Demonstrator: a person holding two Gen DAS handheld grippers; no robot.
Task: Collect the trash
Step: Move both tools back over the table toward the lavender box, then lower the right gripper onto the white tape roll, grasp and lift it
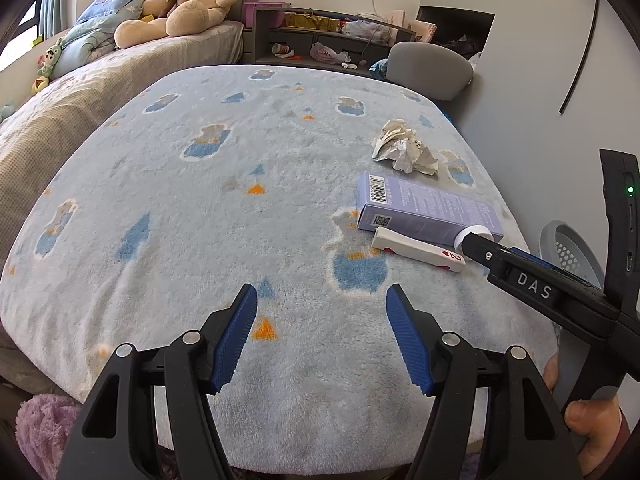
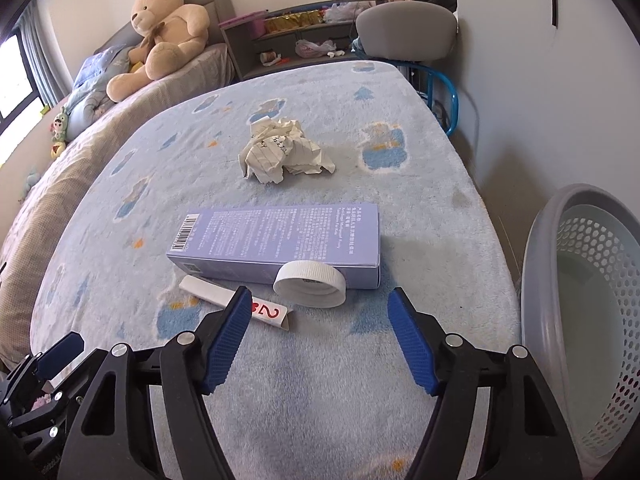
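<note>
On a fluffy blue blanket (image 2: 320, 380) lie a crumpled paper ball (image 2: 286, 152) (image 1: 404, 148), a lilac carton (image 2: 276, 246) (image 1: 420, 206), a white bottle cap (image 2: 310, 282) leaning on the carton's near side, and a folded playing card (image 2: 236, 300) (image 1: 418, 250). My right gripper (image 2: 320, 300) is open just short of the cap, its left finger over the card. In the left wrist view the right gripper (image 1: 480, 242) reaches in from the right, its tip at the cap (image 1: 474, 234). My left gripper (image 1: 322, 298) is open over bare blanket, nothing between its fingers.
A grey perforated basket (image 2: 580, 320) (image 1: 572, 248) stands at the blanket's right edge. A bed with a teddy bear (image 2: 164, 32) runs along the left. A grey chair (image 2: 406, 28) and a cluttered shelf (image 2: 296, 28) stand at the far end. A hand (image 1: 592, 420) holds the right gripper.
</note>
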